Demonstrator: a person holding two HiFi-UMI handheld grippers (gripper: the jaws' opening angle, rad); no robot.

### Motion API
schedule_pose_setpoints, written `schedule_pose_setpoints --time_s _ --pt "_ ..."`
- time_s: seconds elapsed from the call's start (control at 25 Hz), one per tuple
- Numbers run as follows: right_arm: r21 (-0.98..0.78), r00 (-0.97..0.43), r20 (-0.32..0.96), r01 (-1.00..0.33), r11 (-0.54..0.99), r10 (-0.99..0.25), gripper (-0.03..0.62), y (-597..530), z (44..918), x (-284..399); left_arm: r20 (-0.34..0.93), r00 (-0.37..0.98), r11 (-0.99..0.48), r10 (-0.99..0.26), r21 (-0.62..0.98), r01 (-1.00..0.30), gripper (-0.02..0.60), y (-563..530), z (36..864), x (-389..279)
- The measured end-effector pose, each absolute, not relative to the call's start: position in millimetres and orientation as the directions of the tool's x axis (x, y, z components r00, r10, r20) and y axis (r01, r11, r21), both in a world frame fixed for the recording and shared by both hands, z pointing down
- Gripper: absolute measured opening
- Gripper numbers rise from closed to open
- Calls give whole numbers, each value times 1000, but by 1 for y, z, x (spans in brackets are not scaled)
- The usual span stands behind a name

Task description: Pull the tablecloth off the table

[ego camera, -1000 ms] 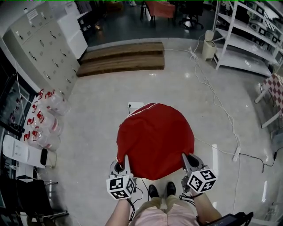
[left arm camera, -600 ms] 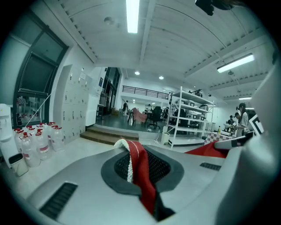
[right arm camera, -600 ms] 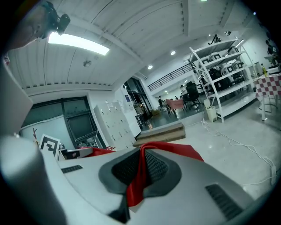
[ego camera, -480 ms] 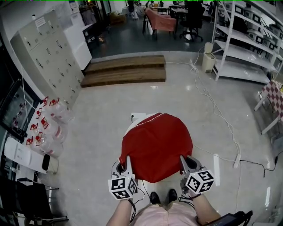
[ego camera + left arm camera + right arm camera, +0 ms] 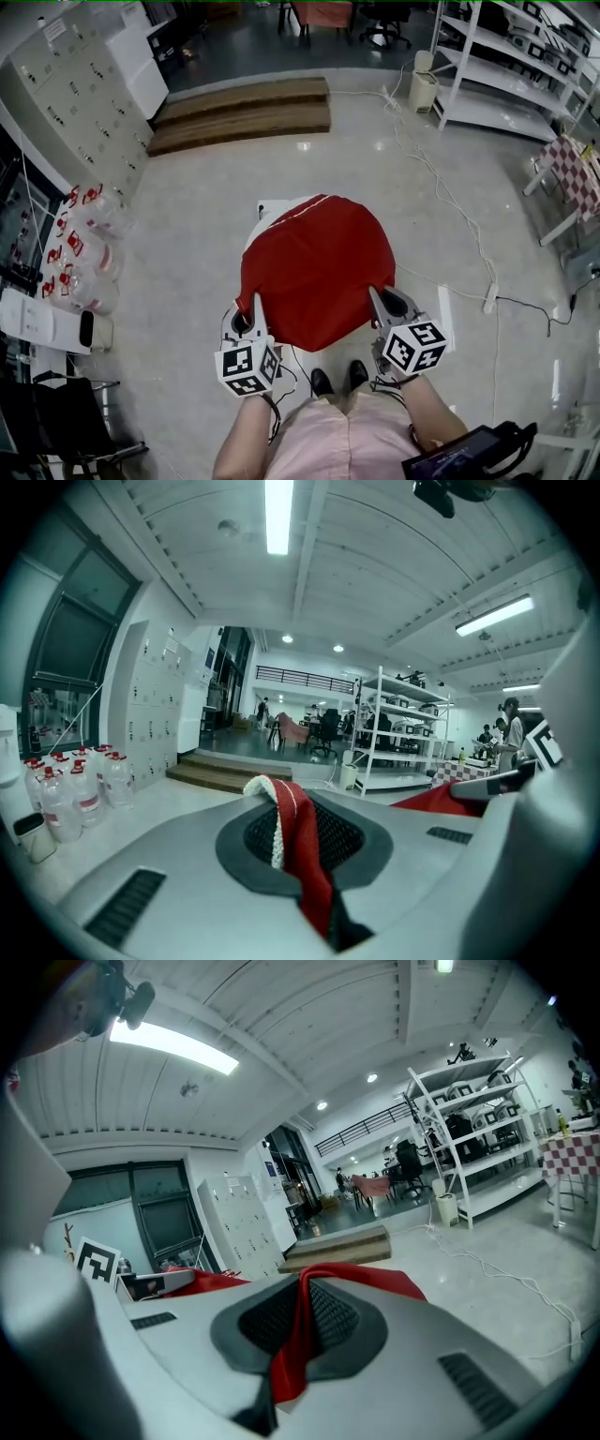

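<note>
A red tablecloth with a white braided hem hangs spread between my two grippers, and it hides most of a small white table, whose far left corner shows. In the head view my left gripper holds the cloth's near left edge and my right gripper holds its near right edge. Both are shut on the cloth. The left gripper view shows the red tablecloth and its white hem pinched between the pads. The right gripper view shows a fold of the tablecloth clamped the same way.
Wooden steps lie at the far side of the floor. Water bottles stand at the left by grey lockers. White shelving and a checked table are at the right. A white cable runs across the floor.
Both grippers have drawn back toward the person with the cloth's near edge. The table's white far corner now shows more than before.
</note>
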State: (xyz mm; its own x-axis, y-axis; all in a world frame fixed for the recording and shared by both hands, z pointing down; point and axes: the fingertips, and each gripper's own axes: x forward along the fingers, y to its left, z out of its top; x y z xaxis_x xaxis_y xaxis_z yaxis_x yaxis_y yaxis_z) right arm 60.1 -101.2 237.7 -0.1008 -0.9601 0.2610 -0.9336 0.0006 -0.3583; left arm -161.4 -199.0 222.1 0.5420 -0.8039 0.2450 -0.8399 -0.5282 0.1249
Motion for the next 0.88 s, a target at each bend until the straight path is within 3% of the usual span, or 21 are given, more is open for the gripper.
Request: schedule_pose_setpoints --time_s 0.88 --pt "-354 -108 245 -935 15 -963 31 -71 238 56 252 547 -545 -798 87 -834 35 -162 222 -153"
